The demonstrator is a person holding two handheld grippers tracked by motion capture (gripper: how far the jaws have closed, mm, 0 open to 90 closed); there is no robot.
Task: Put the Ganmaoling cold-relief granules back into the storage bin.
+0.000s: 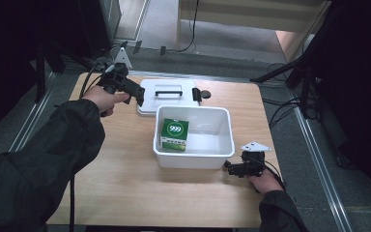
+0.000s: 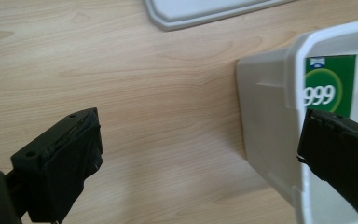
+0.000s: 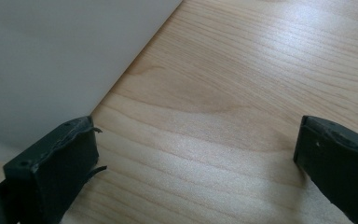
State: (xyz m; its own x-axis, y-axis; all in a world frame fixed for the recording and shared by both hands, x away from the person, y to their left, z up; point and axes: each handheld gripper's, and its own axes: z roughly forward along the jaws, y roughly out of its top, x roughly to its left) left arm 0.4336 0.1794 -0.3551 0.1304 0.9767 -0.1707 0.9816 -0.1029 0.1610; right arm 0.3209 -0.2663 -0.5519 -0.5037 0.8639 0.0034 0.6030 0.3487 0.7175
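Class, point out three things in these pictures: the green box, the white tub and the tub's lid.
green box (image 1: 175,134), high view, on its printed top face.
white tub (image 1: 193,162), high view, on its near outer wall.
lid (image 1: 149,94), high view, on its flat top left of the handle.

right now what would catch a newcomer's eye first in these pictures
The green box marked 999 stands out, sitting in the left of the white bin at the table's middle. The bin's white lid lies flat behind it, and an open left tool hovers beside that lid.
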